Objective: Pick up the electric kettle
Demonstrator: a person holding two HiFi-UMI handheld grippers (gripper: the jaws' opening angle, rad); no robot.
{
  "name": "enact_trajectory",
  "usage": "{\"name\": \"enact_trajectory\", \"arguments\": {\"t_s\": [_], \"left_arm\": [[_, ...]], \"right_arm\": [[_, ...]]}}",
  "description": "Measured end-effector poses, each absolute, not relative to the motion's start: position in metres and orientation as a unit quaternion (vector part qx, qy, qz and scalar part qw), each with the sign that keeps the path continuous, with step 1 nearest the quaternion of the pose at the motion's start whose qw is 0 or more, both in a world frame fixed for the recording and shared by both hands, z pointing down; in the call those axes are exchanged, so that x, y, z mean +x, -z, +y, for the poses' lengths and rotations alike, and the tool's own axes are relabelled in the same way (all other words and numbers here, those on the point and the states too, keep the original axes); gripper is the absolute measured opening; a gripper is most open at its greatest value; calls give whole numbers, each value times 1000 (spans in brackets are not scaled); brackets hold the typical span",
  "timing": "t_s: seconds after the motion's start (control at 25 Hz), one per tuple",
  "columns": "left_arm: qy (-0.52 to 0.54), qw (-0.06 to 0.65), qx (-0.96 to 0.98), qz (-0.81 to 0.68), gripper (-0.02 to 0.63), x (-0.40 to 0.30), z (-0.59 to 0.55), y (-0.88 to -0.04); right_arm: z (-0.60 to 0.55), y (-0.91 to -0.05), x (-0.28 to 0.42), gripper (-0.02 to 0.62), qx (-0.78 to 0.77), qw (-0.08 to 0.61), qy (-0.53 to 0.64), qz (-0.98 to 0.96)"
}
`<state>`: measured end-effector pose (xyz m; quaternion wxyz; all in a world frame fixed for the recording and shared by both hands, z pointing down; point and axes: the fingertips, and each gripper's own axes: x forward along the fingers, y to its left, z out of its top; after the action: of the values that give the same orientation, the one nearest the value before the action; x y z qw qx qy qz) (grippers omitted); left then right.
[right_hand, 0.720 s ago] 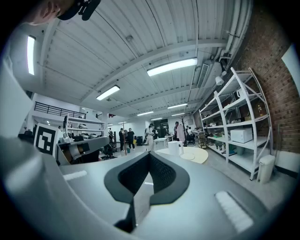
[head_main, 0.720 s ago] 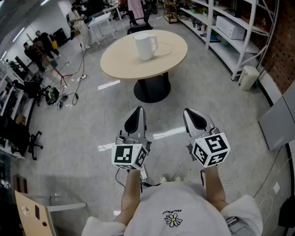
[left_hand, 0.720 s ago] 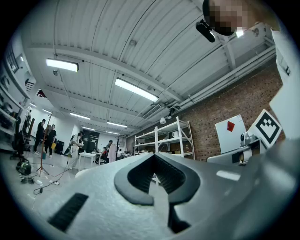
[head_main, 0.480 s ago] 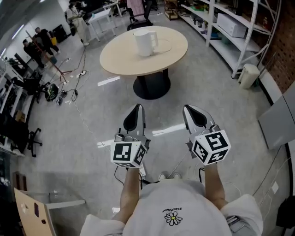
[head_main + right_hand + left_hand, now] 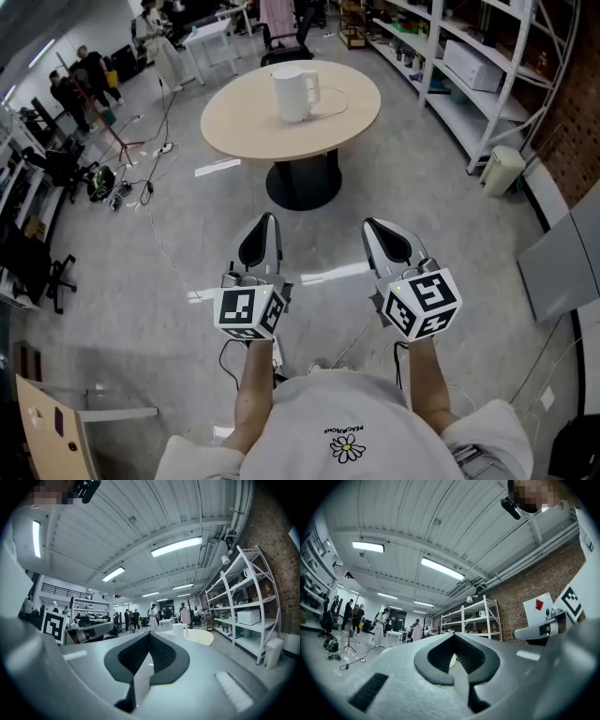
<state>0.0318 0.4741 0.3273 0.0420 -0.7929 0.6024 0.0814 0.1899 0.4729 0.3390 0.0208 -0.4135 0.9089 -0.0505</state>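
A white electric kettle stands on a round beige table far ahead of me, its handle to the right and a thin cord trailing beside it. In the right gripper view the kettle shows small and distant on the table. My left gripper and right gripper hover side by side over the floor, well short of the table. Both have their jaws shut with nothing between them. In the left gripper view a sliver of the table peeks through the left gripper.
White metal shelving lines the right wall, with a small bin at its end. Cables and a tripod lie on the floor at the left, near several people and desks. A black chair stands behind the table.
Both grippers have slid a little left and up in the head view, and the table has drifted slightly left. Their jaws stay shut.
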Motion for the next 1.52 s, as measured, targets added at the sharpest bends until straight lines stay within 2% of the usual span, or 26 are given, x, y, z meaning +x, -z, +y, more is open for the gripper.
{"name": "enact_trajectory", "arguments": {"t_s": [0.2, 0.52, 0.8, 1.0, 1.36, 1.52], "left_arm": [[-65, 39, -803, 591, 2, 44, 473, -336], [-76, 29, -806, 586, 2, 55, 471, -341], [-98, 20, -808, 581, 2, 41, 410, -355], [-118, 21, -800, 588, 2, 10, 331, -356], [-143, -2, -785, 602, 2, -88, 178, -355], [-124, 2, -793, 596, 2, -105, 122, -354]], "right_arm": [[476, -352, 199, 5, -413, 57, 89, 905], [461, -372, 220, 5, -418, 60, 124, 898], [406, -375, 194, 17, -408, 59, 126, 902], [324, -376, 161, 19, -405, 30, 102, 908], [161, -375, 80, 6, -425, 22, 113, 898], [107, -381, 67, 12, -431, 20, 126, 893]]}}
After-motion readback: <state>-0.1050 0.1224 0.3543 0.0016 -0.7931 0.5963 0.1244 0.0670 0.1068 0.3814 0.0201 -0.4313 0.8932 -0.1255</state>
